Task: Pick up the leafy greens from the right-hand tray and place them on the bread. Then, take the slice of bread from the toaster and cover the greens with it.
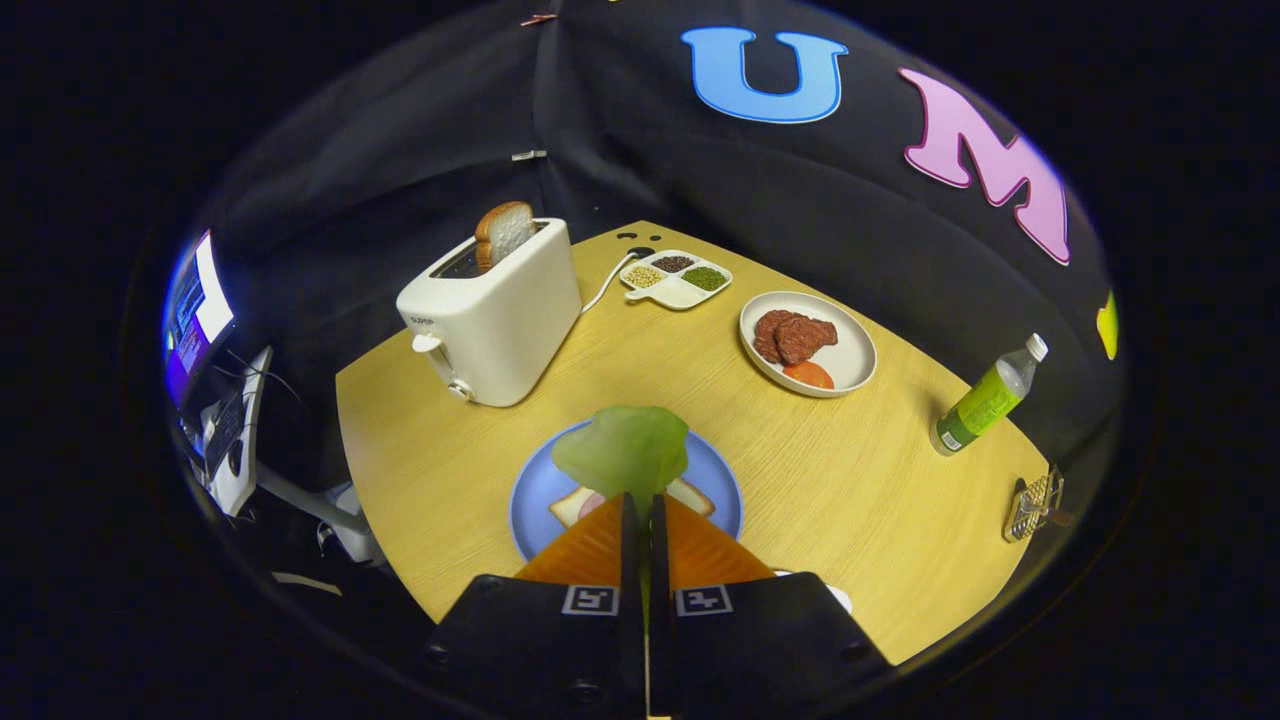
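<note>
Gripper view: all positions below are given relative to the blue plate (530, 495), which lies on the desk (850, 470) just ahead of the fingers.

Far left of the plate, off the desk, stands a monitor (200, 310). Left of and beyond the plate stands the toaster (495, 315); a bread slice (502, 232) stands upright in its slot, raised and reachable for the second step.

On the plate lies the base bread (568, 503), partly hidden. The gripper (640, 515) has its fingers almost fully closed, clamped on the lower edge of the greens (625, 450). The leaf hangs forward over the bread; whether it touches the bread cannot be told. Holding it by the edge leaves the broad part free to settle flat.

Beyond the plate sits a divided dish (677, 278) of seeds. Right of and beyond the plate, a white plate (850, 365) holds meat (795, 337) and a tomato slice (810, 375). Farther right lies a bottle (985, 400), then a small wire item (1035, 500) at the desk edge.

Judgement: the first step is near release.
</note>
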`<state>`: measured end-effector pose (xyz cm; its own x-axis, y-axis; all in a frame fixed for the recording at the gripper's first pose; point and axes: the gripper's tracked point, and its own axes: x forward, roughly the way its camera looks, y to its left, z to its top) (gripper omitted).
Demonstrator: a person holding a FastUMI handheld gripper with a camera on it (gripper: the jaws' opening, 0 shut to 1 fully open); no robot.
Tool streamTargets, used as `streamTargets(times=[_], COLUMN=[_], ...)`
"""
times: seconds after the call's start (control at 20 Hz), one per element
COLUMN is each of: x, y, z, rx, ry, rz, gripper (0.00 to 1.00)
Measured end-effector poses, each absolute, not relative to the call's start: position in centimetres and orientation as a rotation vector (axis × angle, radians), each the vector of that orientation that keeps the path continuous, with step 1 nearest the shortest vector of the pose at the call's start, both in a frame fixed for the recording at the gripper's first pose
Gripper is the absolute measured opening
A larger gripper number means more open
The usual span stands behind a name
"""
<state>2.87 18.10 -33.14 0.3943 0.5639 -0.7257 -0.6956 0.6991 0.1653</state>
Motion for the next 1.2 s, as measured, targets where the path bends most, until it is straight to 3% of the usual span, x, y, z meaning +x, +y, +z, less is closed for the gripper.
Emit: streamTargets(times=[0.05, 0.2, 0.6, 0.95, 1.2], x=[3.2, 3.6, 4.6, 7.7, 9.6], y=[18.3, 18.9, 20.3, 29.0, 35.9], z=[-33.2, -33.2, -29.4, -19.6, -18.7], rx=[-0.180, -0.195, -0.128, 0.011, -0.023], ry=[0.847, 0.810, 0.727, 0.556, 0.574], rz=[0.799, 0.799, 0.766, 0.808, 0.784], gripper=[0.12, 1.00, 0.96, 0.97, 0.97])
